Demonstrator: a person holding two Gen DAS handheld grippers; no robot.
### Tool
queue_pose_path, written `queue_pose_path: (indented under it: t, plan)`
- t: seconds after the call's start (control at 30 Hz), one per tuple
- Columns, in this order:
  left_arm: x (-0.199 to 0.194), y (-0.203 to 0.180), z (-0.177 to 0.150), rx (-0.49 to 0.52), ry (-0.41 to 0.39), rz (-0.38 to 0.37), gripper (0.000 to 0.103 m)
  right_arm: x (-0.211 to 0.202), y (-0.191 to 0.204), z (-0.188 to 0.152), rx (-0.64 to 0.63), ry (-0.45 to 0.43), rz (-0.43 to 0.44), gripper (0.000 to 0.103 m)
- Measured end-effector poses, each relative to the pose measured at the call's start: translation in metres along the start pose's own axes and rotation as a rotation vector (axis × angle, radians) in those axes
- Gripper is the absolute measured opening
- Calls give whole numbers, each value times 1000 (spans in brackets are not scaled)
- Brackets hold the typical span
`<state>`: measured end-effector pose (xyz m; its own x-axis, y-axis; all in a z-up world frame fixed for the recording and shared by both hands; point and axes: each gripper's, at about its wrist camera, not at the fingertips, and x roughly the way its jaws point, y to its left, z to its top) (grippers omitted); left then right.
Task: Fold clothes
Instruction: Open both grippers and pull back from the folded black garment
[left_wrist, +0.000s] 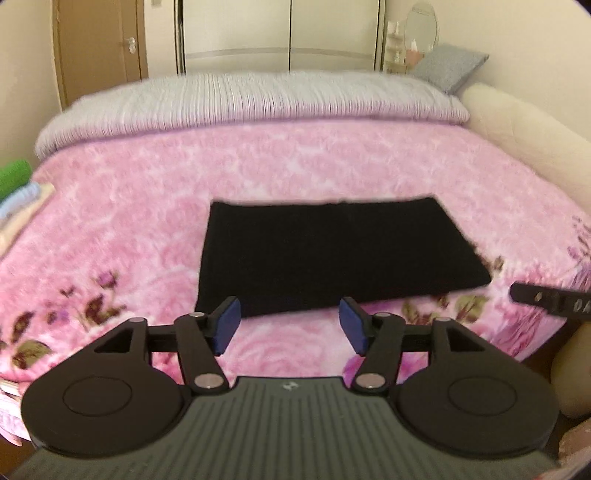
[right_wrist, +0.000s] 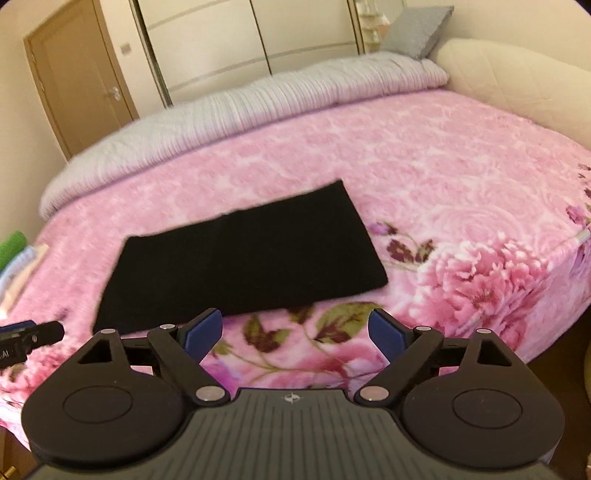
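Blue-padded fingers (left_wrist: 229, 325) of the left tool (left_wrist: 290, 326) stand wide apart, holding nothing, above the near edge of the pink floral blanket (left_wrist: 332, 162). Right tool (right_wrist: 295, 334) is likewise spread and empty. Just beyond both lies the black garment (left_wrist: 332, 254), folded into a flat rectangle on the bed, touched by neither tool. Along the far side runs a grey striped quilt (left_wrist: 258, 99), with a grey pillow (left_wrist: 448, 64) at its end. At the left edge sits what seems, through the blur, a stack of folded clothes (left_wrist: 16, 192).
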<state>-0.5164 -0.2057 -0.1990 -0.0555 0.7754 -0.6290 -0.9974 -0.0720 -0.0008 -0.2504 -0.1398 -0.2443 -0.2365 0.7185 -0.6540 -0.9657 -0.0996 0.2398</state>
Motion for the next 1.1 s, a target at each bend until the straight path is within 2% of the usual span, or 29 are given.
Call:
queue_pose_path:
  t: [0.17, 0.47, 0.8, 1.1]
  plan:
    - [-29, -16, 10, -1, -62, 16, 65, -18, 6, 4, -7, -33, 1, 89]
    - [-30, -28, 2, 6, -19, 22, 65, -25, 11, 2, -23, -34, -5, 89]
    - [-1, -10, -9, -11, 30, 30, 68, -4, 18, -5, -34, 24, -64, 89]
    - [40, 7, -13, -37, 89, -6, 68, 24, 27, -7, -65, 86, -126, 89]
